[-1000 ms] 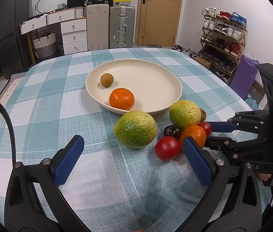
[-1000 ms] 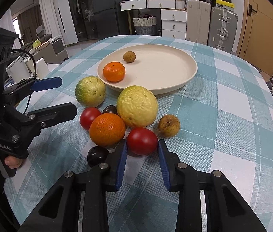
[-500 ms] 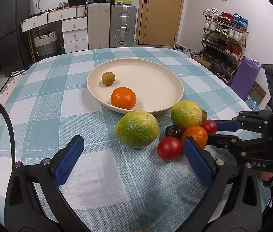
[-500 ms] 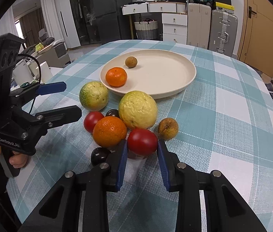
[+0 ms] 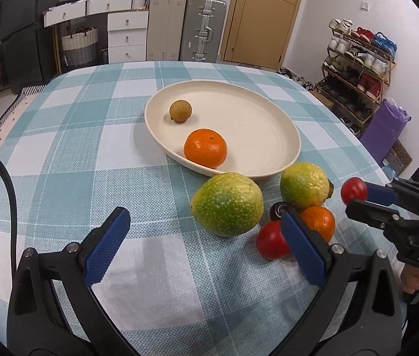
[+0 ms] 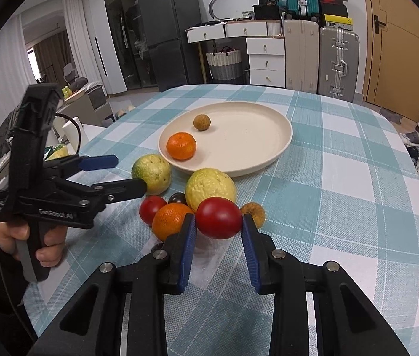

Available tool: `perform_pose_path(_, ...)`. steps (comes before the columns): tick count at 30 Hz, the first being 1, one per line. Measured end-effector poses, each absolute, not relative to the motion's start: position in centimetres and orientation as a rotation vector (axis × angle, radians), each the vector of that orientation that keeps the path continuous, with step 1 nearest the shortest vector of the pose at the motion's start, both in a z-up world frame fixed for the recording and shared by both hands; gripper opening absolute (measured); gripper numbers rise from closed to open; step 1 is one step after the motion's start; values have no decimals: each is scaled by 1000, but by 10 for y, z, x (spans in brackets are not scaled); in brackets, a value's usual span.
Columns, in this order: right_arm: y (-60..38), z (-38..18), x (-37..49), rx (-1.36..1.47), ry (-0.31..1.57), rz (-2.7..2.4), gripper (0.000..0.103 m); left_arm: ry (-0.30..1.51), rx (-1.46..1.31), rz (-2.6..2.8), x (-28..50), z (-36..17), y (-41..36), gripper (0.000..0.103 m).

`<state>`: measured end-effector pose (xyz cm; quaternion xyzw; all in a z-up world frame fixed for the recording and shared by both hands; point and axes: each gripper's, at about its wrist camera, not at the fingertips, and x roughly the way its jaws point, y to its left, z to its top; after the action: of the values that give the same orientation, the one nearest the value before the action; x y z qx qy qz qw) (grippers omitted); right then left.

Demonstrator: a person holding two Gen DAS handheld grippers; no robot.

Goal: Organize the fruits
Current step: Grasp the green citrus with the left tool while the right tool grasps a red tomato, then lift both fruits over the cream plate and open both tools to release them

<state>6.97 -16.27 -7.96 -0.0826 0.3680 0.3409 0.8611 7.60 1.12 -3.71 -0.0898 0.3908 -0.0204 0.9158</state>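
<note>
My right gripper (image 6: 217,228) is shut on a red tomato (image 6: 218,218) and holds it above the table; the tomato also shows in the left wrist view (image 5: 353,190). A cream plate (image 6: 268,132) holds an orange (image 6: 181,146) and a small brown fruit (image 6: 201,122). On the cloth near the plate lie two green-yellow citrus fruits (image 5: 227,204) (image 5: 304,184), another orange (image 5: 319,221), a second red tomato (image 5: 271,240), a dark plum (image 5: 277,210) and a brown fruit (image 6: 254,212). My left gripper (image 5: 206,241) is open and empty, low over the cloth in front of the larger green citrus.
The round table has a teal checked cloth (image 5: 91,148). Beyond it stand drawers and suitcases (image 5: 185,29), a door, and a shoe rack (image 5: 357,59) at the right. A fridge (image 6: 165,38) stands at the far left in the right wrist view.
My right gripper has lifted the red tomato off the cloth, up from the fruit pile. The left gripper has stayed open and has shifted little.
</note>
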Motion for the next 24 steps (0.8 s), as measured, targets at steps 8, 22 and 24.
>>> perform_pose_path(8,-168,-76,72,-151,764,699,32,836,-206,-74,91,-43,9,88)
perform_pose_path(22,-169,-77,72,-149,765,696,32,846,-209,-115,97,-48,3,52)
perform_pose_path(24,-170,-77,73,-146,763,696,32,839,-212,-114,97,-47,4,52)
